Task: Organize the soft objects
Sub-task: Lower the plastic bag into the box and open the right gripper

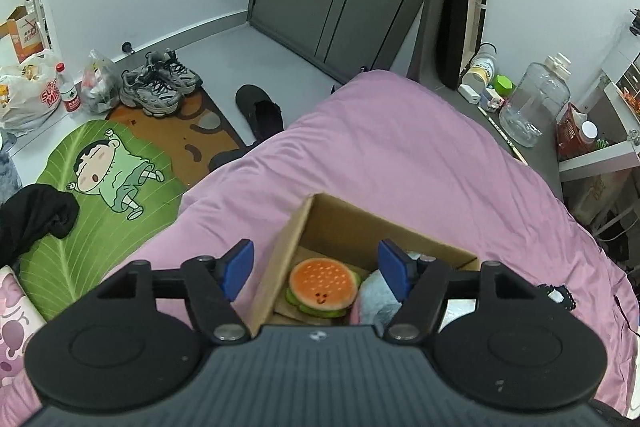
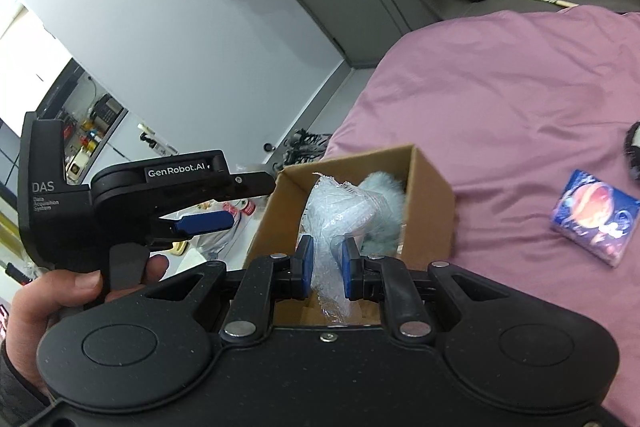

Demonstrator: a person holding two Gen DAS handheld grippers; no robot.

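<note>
Plastic wrap, crinkled and clear, is pinched between the blue pads of the right gripper, which is clenched on it and holds it just over the open top of the box; the grip low on the bundle lets the loose upper part hang toward the inside, probably so it can be dropped in. Beside it the left gripper hovers over the same box with its fingers spread and nothing between them, released; in the right view its handle is gripped by a hand at the left edge. Inside the box lie a burger plush against the near-left wall and a pale blue fluffy toy beside it, so the soft things are being gathered into one container. The box stands on a pink sheet near the bed's edge, within reach of both hands. Well apart on the sheet lies a tissue pack, not yet collected, and a dark furry item at the frame edge.
</note>
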